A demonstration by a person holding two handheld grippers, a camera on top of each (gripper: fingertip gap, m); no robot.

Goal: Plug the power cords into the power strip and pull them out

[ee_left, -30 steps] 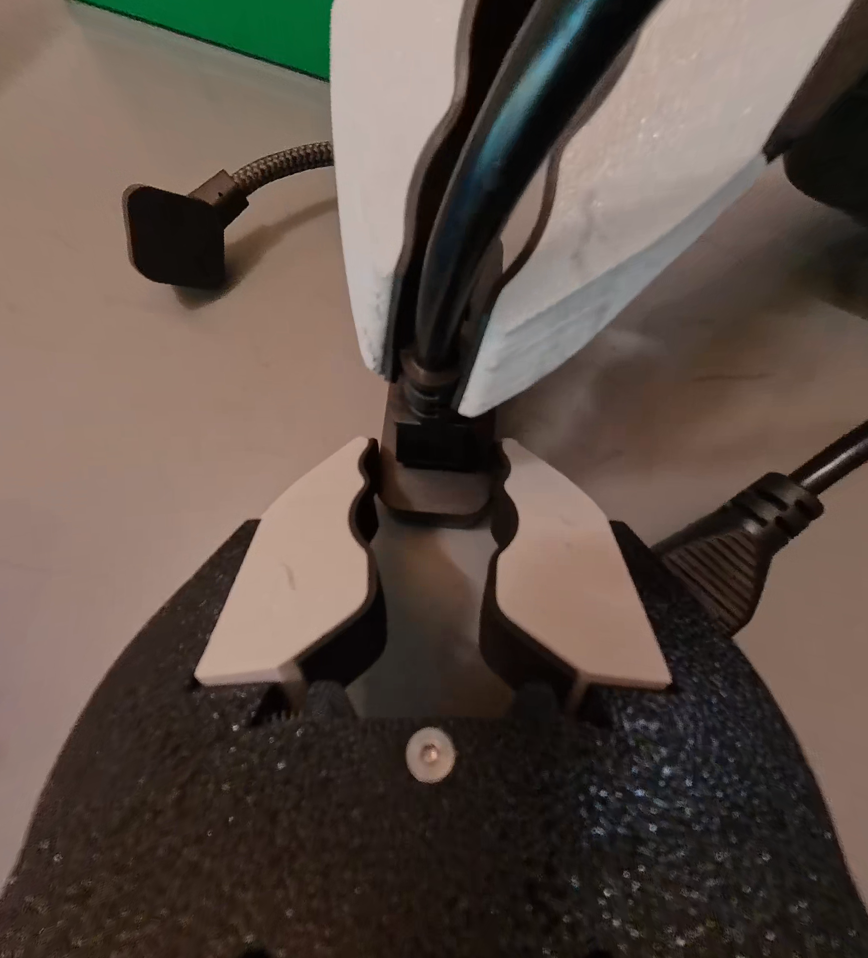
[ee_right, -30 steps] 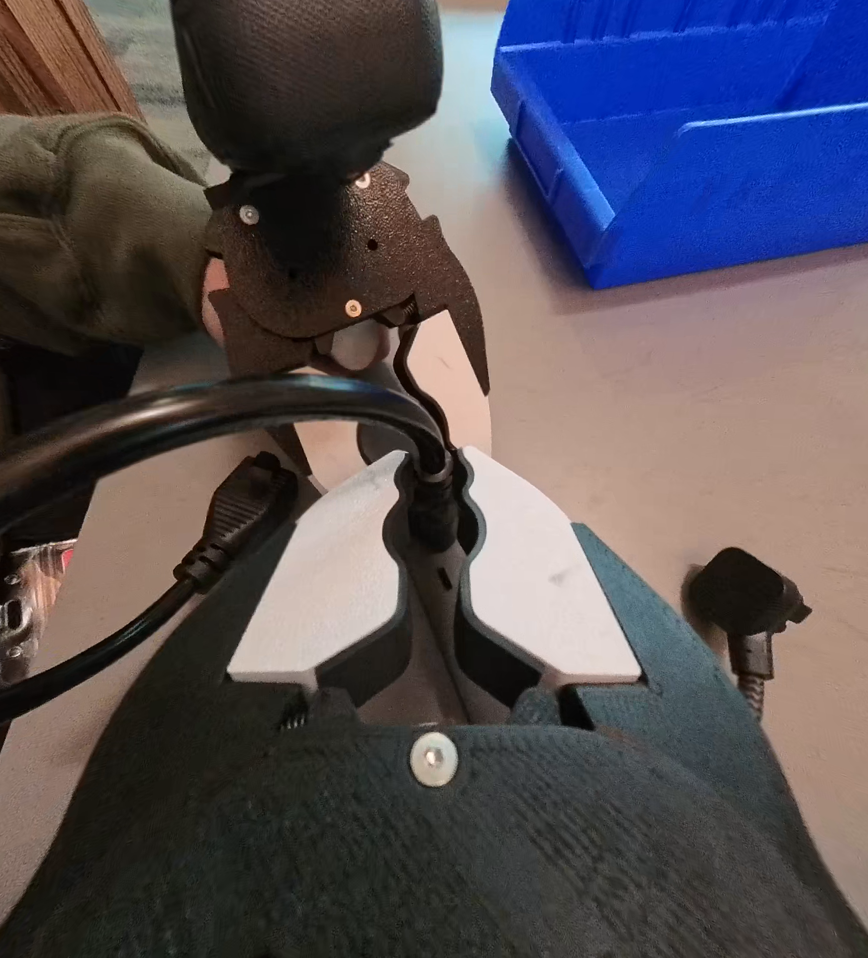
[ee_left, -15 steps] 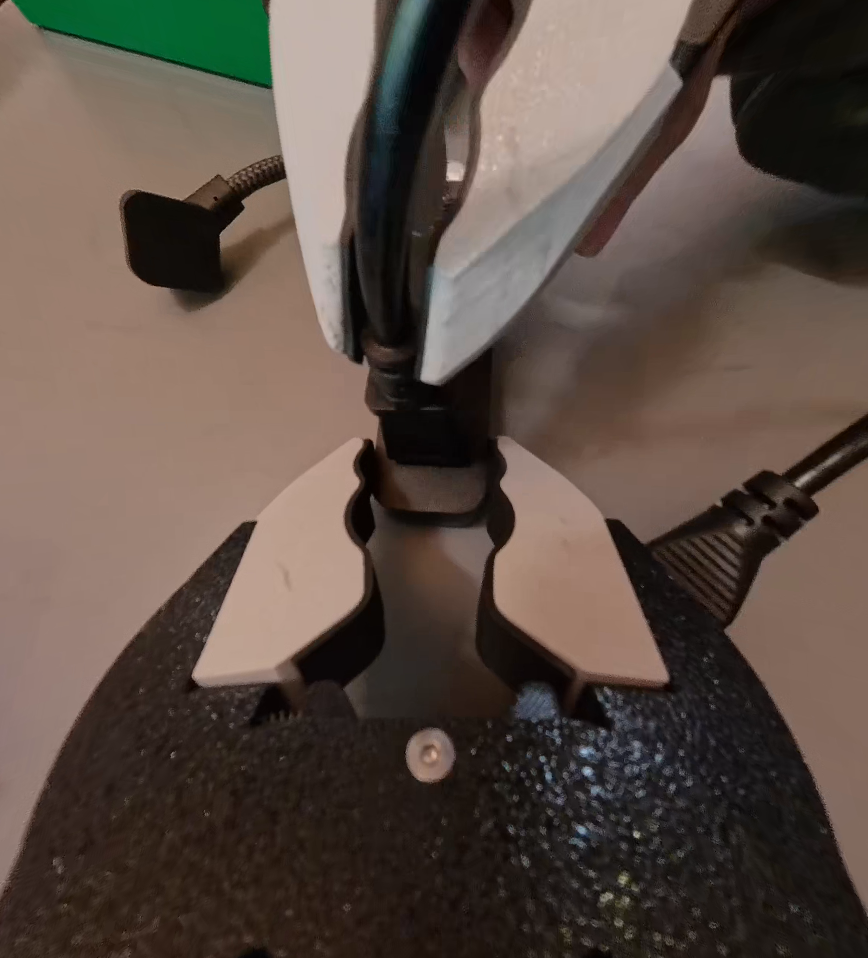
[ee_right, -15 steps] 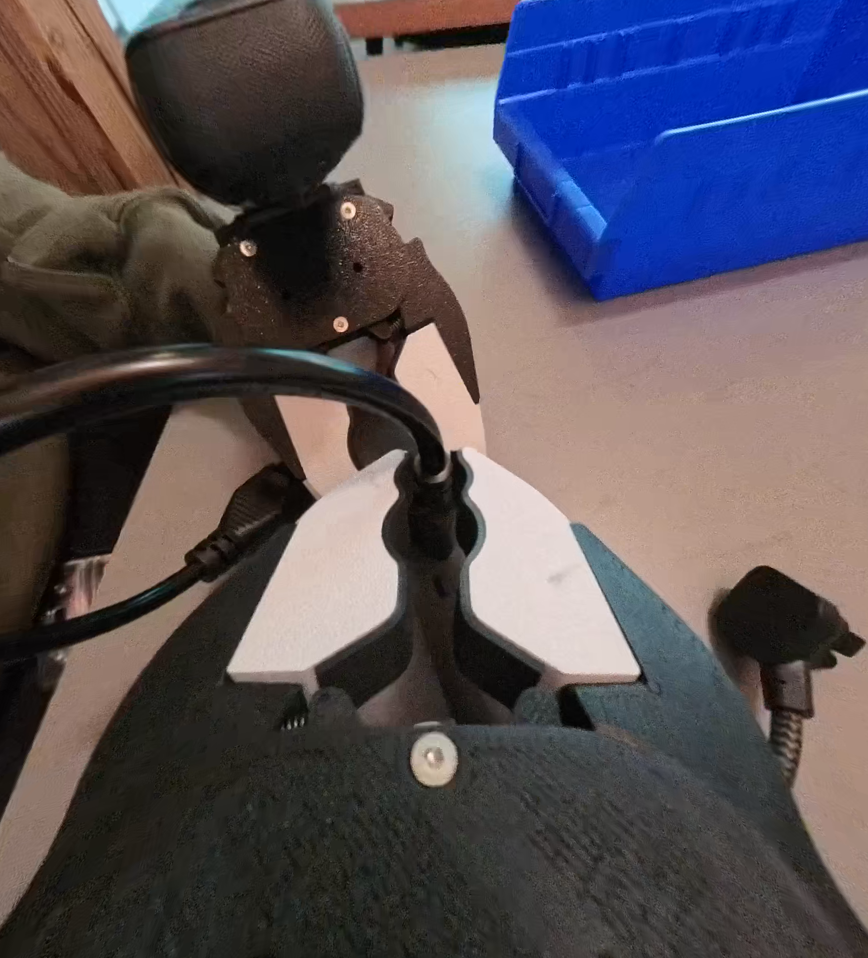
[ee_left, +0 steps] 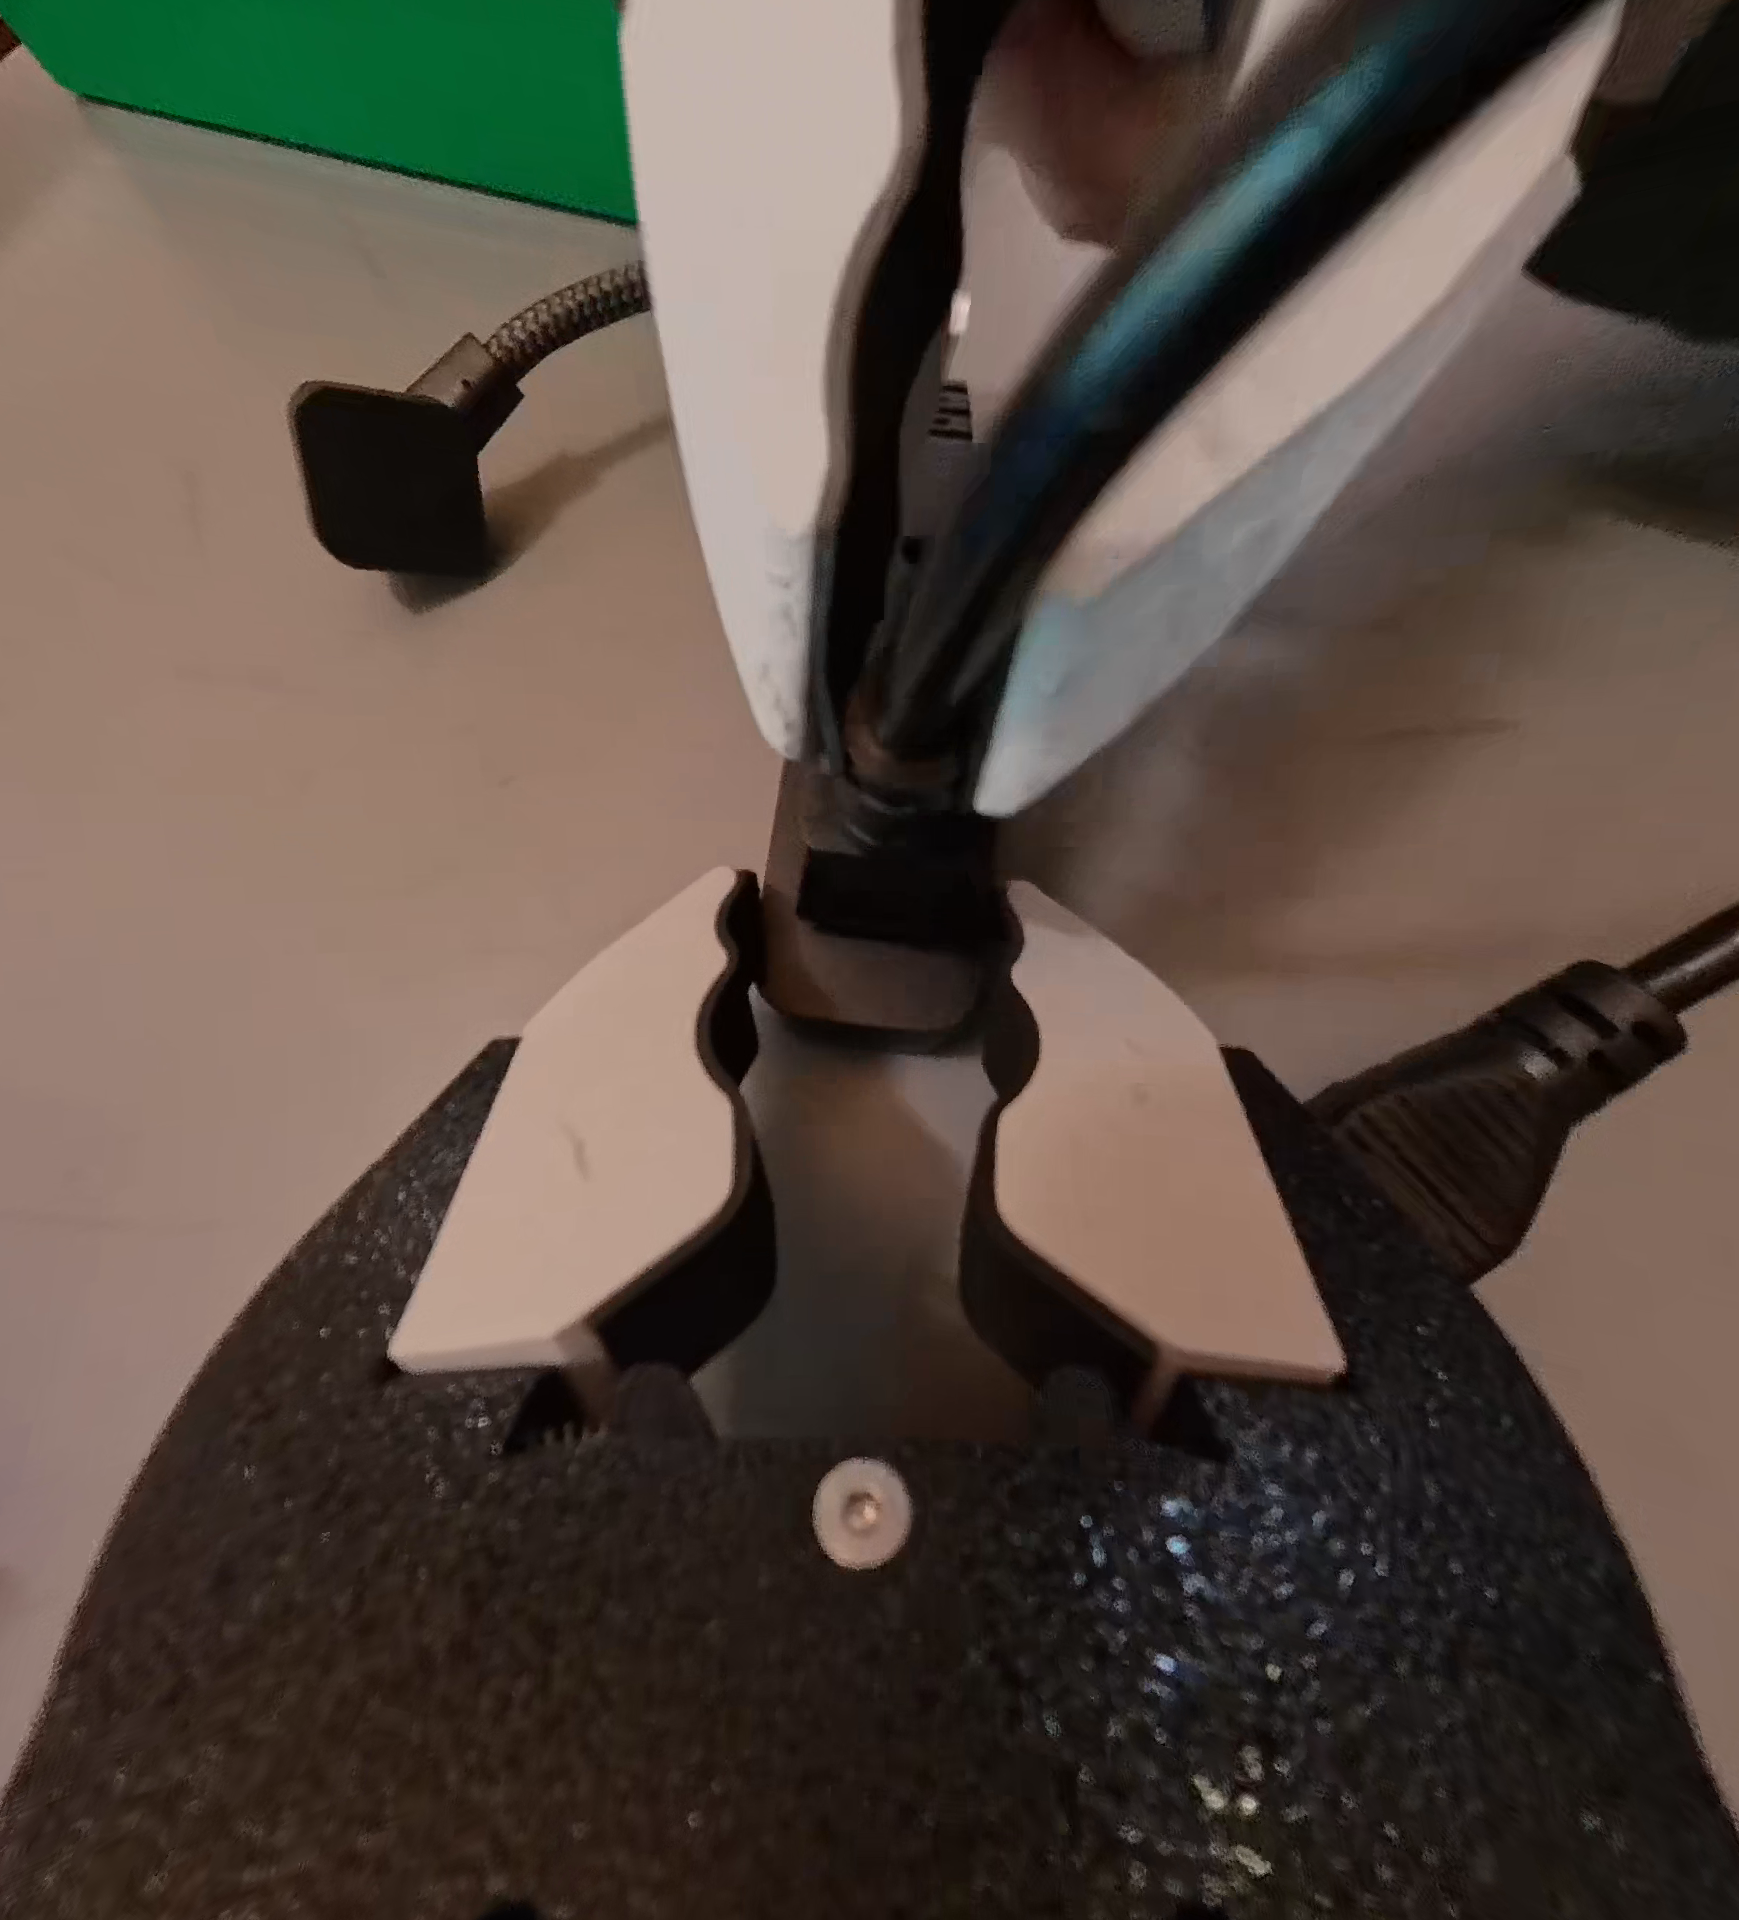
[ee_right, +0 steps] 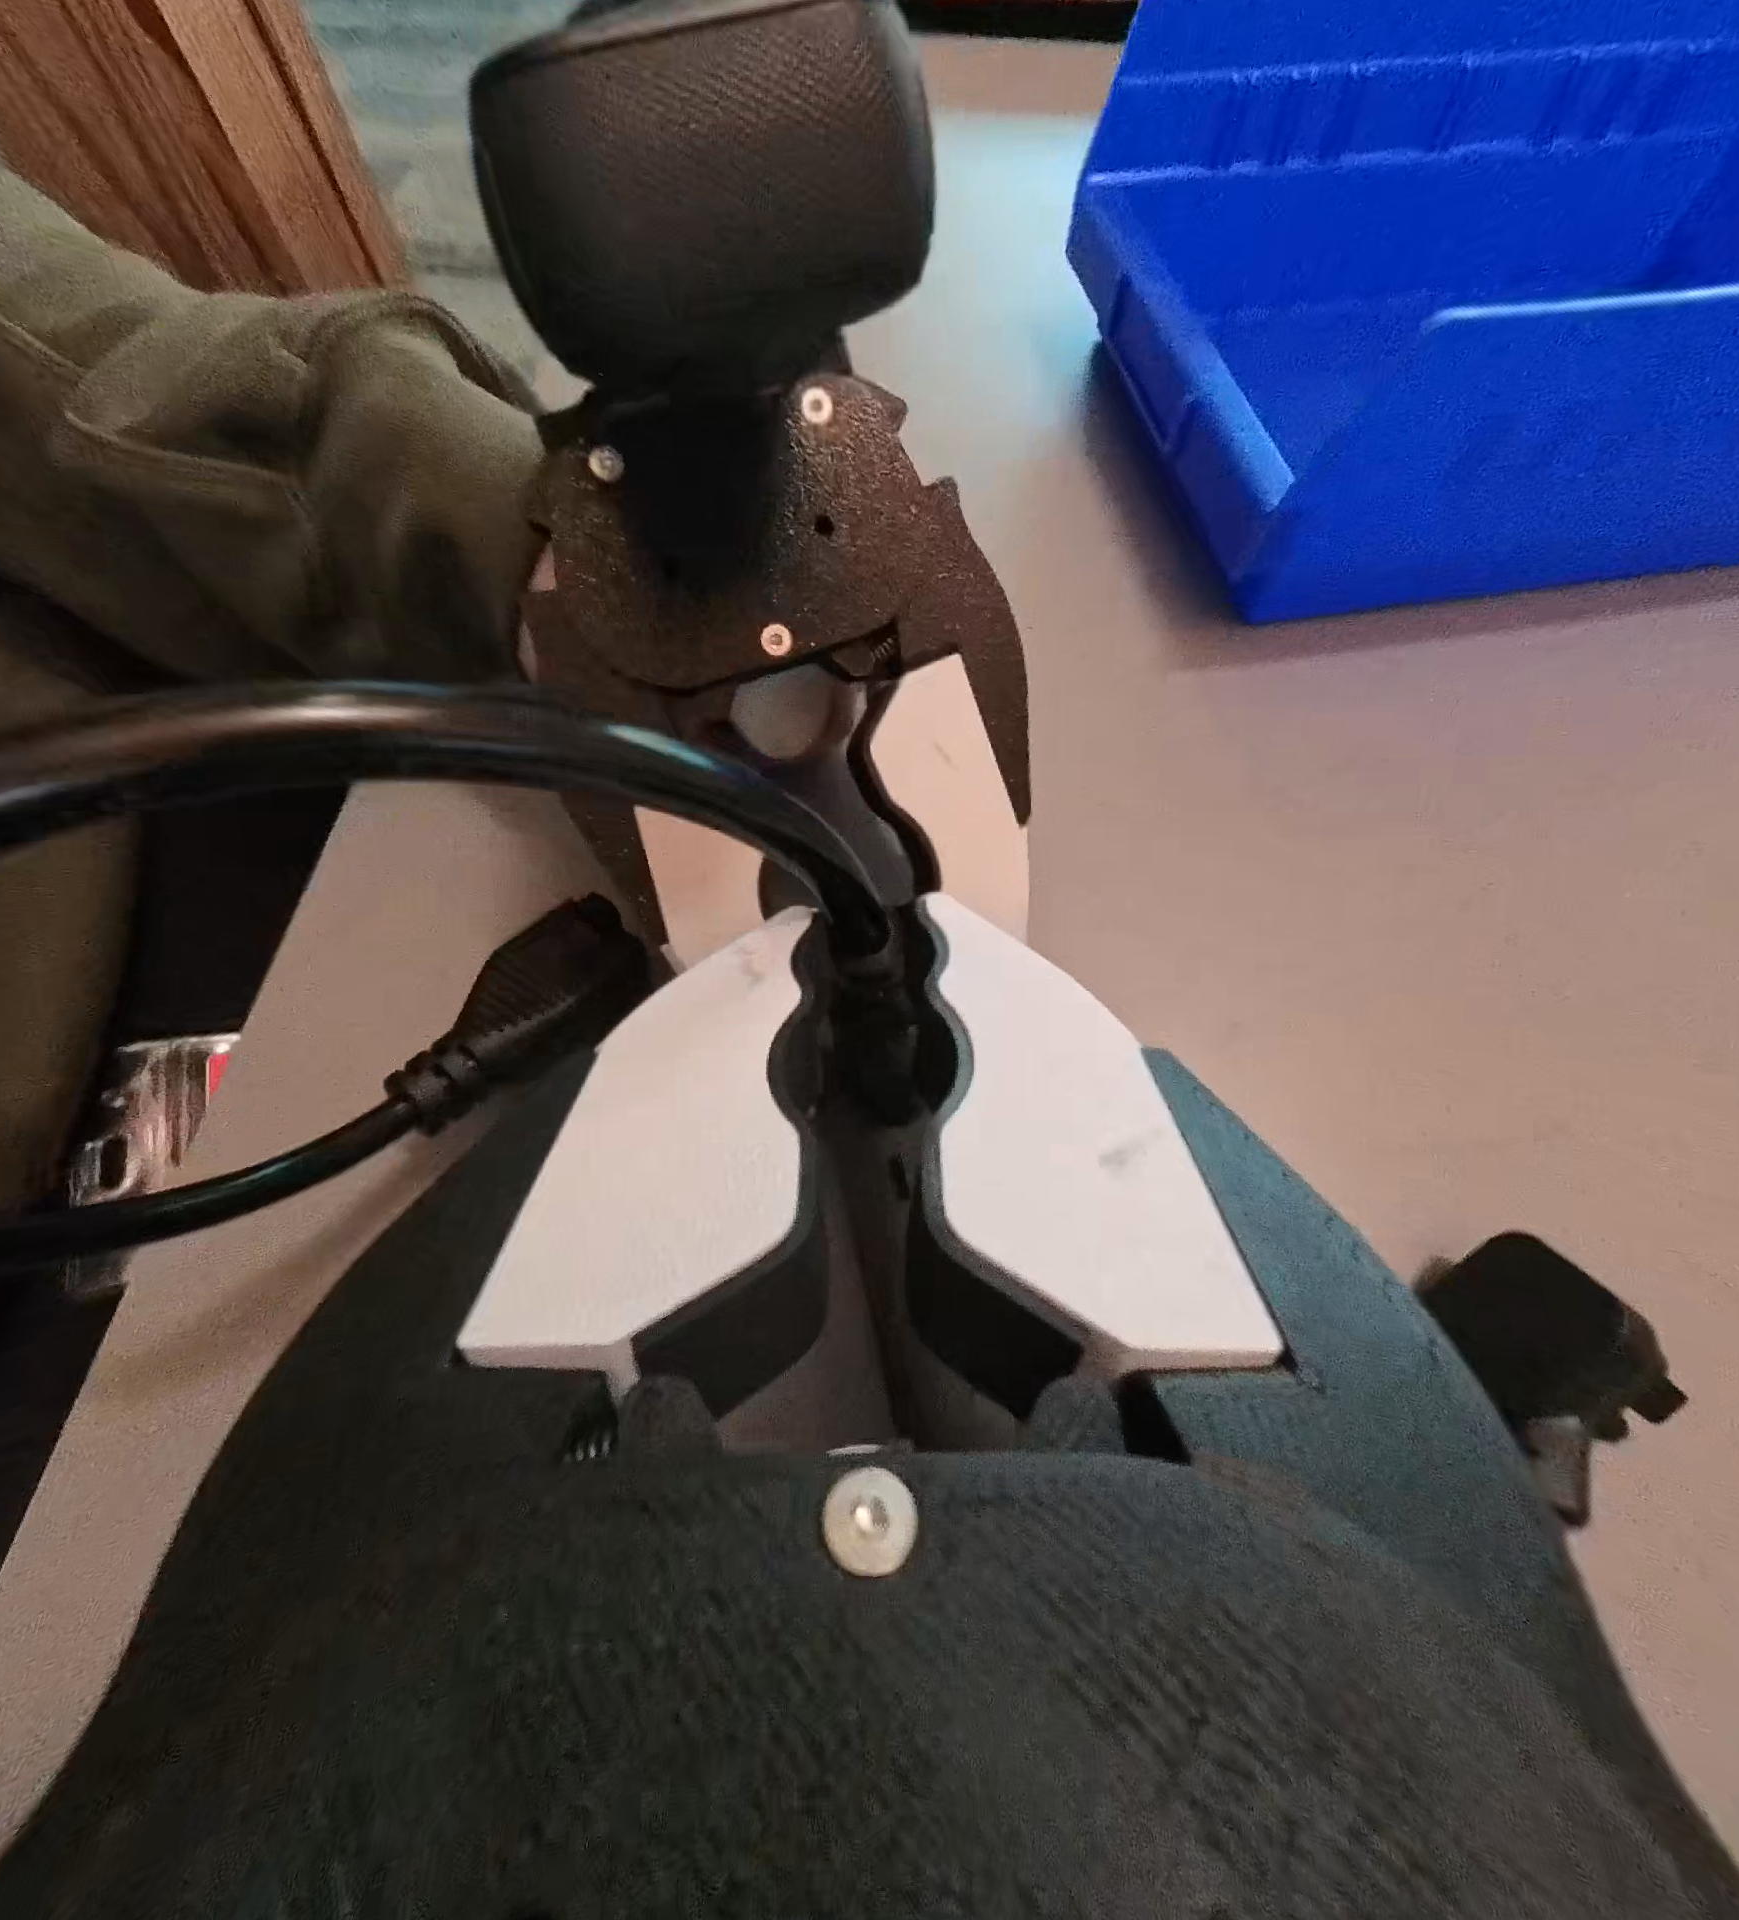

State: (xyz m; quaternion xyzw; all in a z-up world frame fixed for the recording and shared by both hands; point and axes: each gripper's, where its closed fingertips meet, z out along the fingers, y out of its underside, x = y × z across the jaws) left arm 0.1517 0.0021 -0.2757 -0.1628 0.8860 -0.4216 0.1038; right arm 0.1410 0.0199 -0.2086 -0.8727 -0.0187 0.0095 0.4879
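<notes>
My left gripper (ee_left: 870, 914) is shut on the end of a small grey power strip (ee_left: 860, 987). A black power cord's plug (ee_left: 891, 883) sits at that end of the strip. My right gripper (ee_left: 896, 769) comes down from above and is shut on this plug where the cord (ee_left: 1052, 436) leaves it. In the right wrist view my right gripper (ee_right: 867, 935) pinches the same plug (ee_right: 870, 1029), and the cord (ee_right: 377, 727) arcs off to the left. The left gripper's black body (ee_right: 740, 540) faces it. The strip is mostly hidden there.
A second black plug (ee_left: 1467, 1122) lies on the grey table at the right. A flat black plug on a braided cord (ee_left: 387, 488) lies at the left, before a green box (ee_left: 345, 83). A blue bin (ee_right: 1467, 312) stands beyond. An olive sleeve (ee_right: 169, 468) is at the left.
My right gripper leaned to the left on the plug, then swung back to the right. The plug stays at the strip's end. My left gripper has held still.
</notes>
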